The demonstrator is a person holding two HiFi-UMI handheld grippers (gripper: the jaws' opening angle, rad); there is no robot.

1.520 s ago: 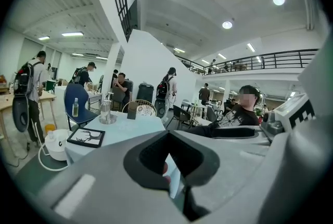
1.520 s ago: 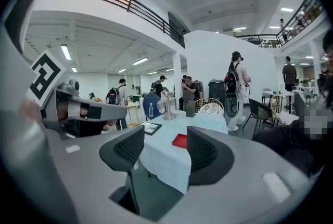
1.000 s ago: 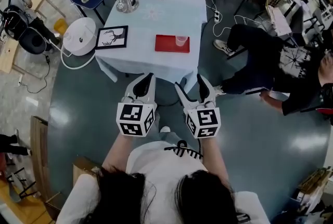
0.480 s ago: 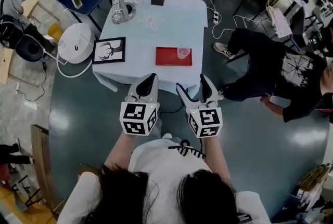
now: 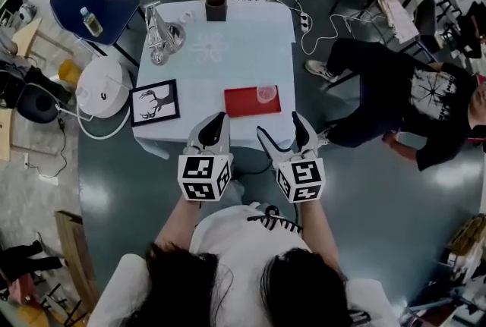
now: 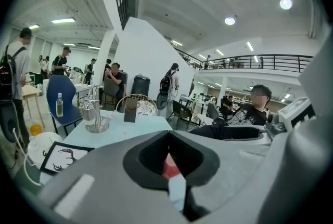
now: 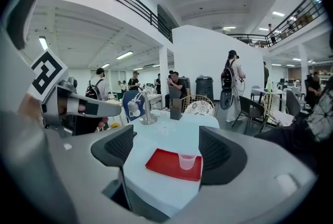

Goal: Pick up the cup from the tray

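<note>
Black pads on your right gripper (image 7: 169, 151) stand wide apart and grasp nothing. They have just been opening, and only air is between them. Straight ahead of these fingers, framed in the gap, the clear cup (image 7: 187, 161) stands upright on the red tray (image 7: 162, 161), at the end nearer to the right finger. It is still well apart from the tips.

Your left gripper (image 6: 167, 159) is clenched shut with nothing inside, and the tray shows only as a red slit past its pads.

Compared with a second ago, the table (image 5: 228, 60) with its pale cloth has come closer to both grippers. The tray lay farther ahead of the tips then; now it is near them.

I judge that the approach is almost over and the right fingers are already prepared for the cup. What remains is a reach forward and slightly down before closing.
</note>
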